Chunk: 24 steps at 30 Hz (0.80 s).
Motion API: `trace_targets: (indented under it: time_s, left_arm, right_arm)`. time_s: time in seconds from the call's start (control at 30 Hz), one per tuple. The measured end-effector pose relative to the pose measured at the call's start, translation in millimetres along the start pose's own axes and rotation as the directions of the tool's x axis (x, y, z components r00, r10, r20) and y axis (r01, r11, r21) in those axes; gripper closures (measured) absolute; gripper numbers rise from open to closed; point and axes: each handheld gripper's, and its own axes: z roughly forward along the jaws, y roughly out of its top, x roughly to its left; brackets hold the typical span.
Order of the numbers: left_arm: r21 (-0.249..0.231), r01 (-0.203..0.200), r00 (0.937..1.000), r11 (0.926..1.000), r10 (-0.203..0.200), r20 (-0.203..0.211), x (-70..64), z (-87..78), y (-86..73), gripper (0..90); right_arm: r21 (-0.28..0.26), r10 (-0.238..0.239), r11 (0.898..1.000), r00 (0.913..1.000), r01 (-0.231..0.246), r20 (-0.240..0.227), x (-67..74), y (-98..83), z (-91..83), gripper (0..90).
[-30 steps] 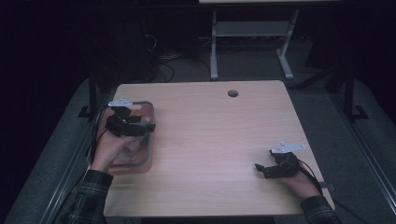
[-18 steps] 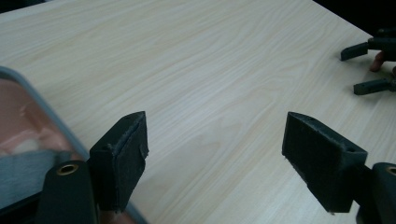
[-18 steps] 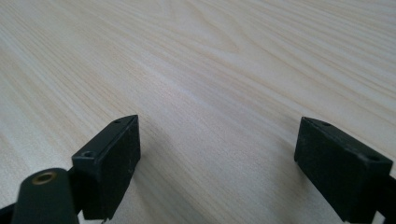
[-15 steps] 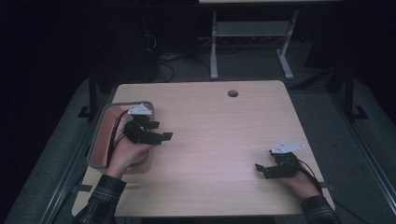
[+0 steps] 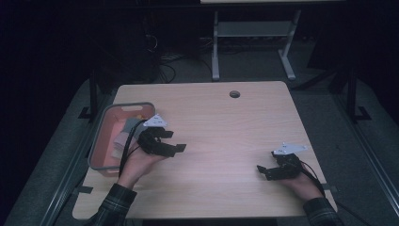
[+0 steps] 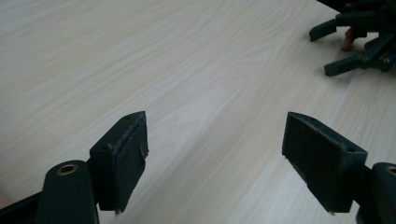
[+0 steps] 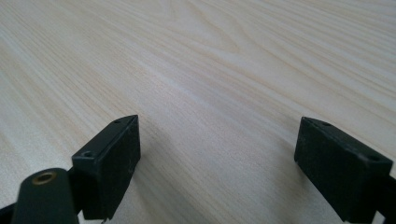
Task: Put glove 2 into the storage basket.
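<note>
Currently listed: left gripper (image 5: 175, 141), moved out of the pink basket (image 5: 99, 141) since a second ago and now over bare tabletop (image 5: 226, 122) just beside the basket's right wall; jaws wide apart, nothing between them. Judged: a drop into the basket is finished and the hand is heading back to rest. Basket: near the table's left edge, holding pale and grey items, too dim to identify. Right gripper (image 5: 263, 172): unmoved near the front right corner, jaws wide, empty. Open room: broad clear wood between the two grippers; cable hole (image 5: 234, 94) near the far edge.
</note>
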Motion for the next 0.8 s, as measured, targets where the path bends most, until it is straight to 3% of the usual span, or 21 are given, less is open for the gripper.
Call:
trace_targets:
  time_s: [0.23,0.8]
  left_arm:
    - [0.011,-0.043,0.9989,0.999,0.042,0.021,-13.6,13.9,-6.5,22.0]
    - [0.05,-0.098,0.9933,0.9939,0.095,0.066,-37.5,40.3,-28.9,22.0]
  right_arm:
    - [0.002,0.002,1.0,1.0,-0.002,0.003,0.2,-0.1,0.0,13.6]
    - [0.002,0.003,1.0,1.0,-0.003,0.003,0.2,-0.1,0.0,13.6]
